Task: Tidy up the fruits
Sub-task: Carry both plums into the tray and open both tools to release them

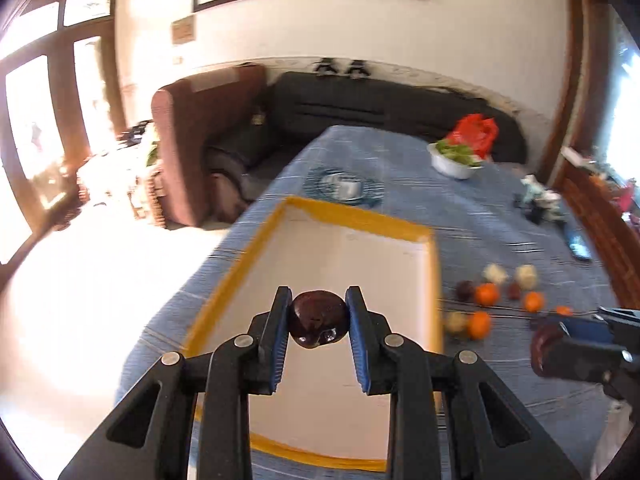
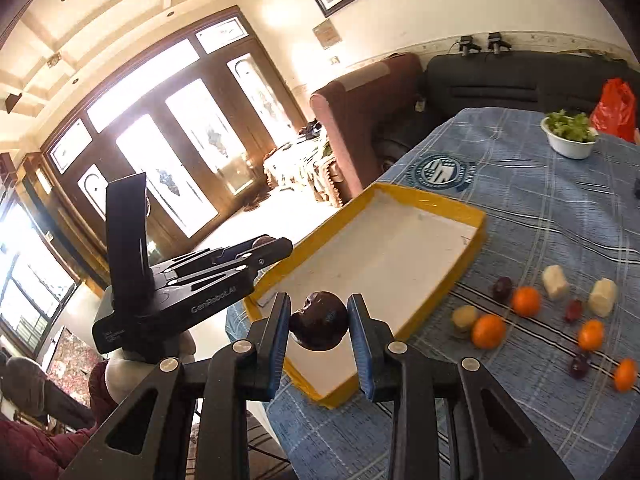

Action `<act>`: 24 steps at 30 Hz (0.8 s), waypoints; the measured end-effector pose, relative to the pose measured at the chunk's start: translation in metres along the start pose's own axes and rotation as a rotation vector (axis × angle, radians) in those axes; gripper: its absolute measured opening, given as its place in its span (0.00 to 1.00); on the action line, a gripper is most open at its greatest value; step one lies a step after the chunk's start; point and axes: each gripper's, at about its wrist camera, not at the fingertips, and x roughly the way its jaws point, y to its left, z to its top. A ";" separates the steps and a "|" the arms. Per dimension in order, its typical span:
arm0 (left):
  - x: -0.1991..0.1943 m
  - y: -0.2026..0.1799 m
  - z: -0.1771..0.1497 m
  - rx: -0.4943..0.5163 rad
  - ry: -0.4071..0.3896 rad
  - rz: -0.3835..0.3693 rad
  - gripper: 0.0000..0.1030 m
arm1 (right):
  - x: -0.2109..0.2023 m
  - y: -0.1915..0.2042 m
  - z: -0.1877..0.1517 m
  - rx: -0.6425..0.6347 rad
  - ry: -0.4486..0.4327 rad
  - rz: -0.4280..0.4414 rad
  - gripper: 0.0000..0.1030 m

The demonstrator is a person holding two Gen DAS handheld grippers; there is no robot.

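Broadly, the blue-checked surface [image 2: 540, 216] fills the right of the frame, its near edge lower left. A yellow-rimmed tray [image 2: 466, 210] sits mid-frame, floor bare. Oranges [image 2: 488, 331] and other small fruits scatter lower right. Each hand-held gripper, left [image 1: 318, 318] and right [image 2: 319, 322], clamps a dark plum [image 1: 318, 319] above the tray.

Both wrist cameras look down along their fingers, close above the tray [image 1: 416, 236] [image 2: 472, 216]; each shares it, the tablecloth [image 1: 460, 216] [image 2: 540, 208] and fruits.
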 end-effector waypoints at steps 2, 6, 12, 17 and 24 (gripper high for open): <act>0.019 0.014 -0.007 -0.013 0.032 0.067 0.26 | 0.034 0.008 -0.001 -0.014 0.052 -0.004 0.32; 0.056 0.034 -0.026 -0.049 0.125 0.090 0.26 | 0.094 0.009 -0.017 -0.002 0.149 -0.041 0.32; 0.080 0.045 -0.040 -0.083 0.180 0.076 0.26 | 0.153 0.010 -0.031 -0.033 0.246 -0.107 0.32; 0.084 0.047 -0.041 -0.097 0.188 0.074 0.26 | 0.169 0.010 -0.037 -0.064 0.282 -0.130 0.32; 0.073 0.049 -0.036 -0.105 0.159 0.089 0.52 | 0.164 0.014 -0.037 -0.088 0.262 -0.127 0.33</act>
